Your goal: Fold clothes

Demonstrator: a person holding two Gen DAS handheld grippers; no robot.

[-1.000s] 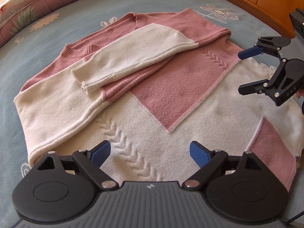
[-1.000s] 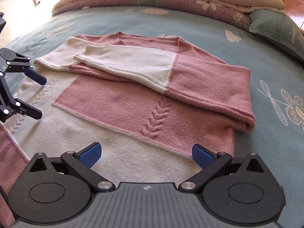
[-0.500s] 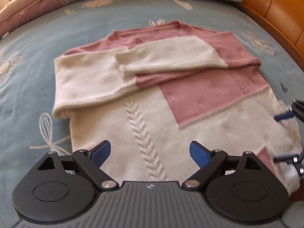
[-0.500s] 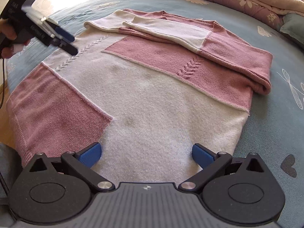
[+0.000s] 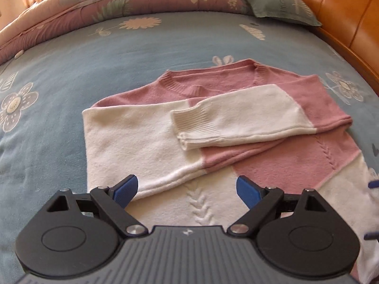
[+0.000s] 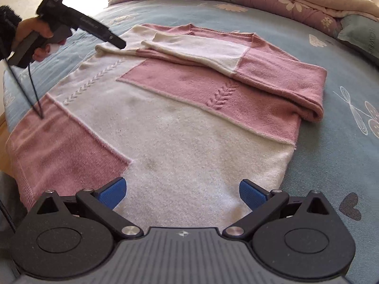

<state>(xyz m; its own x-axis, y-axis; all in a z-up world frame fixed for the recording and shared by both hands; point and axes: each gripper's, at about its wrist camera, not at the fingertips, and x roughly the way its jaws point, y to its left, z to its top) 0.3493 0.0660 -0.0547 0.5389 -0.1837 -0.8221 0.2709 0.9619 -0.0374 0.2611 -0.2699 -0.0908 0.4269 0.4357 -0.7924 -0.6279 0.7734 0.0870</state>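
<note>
A pink and cream sweater (image 6: 165,123) lies flat on a bed covered by a blue sheet (image 5: 71,71) printed with flowers. Both sleeves are folded across the chest: a cream sleeve (image 5: 236,120) with a ribbed cuff lies on top, crossing the other sleeve beneath it. The neckline points toward a rolled quilt (image 5: 94,7) and a grey-green pillow (image 5: 279,2) at the far end of the bed. An orange wooden bed frame (image 5: 343,16) runs along one side.

The left gripper (image 5: 187,189) hovers over the cream lower part of the sweater, near its left edge, with its blue-padded jaws spread wide and nothing between them. In the right wrist view a hand (image 6: 30,33) holds this gripper by its handle above the sweater's far left corner, and a dark cable hangs from it.

The right gripper (image 6: 182,194) hovers over the hem on the right side, also spread wide and empty. Its blue fingertips (image 5: 373,184) just show at the right border of the left wrist view.
</note>
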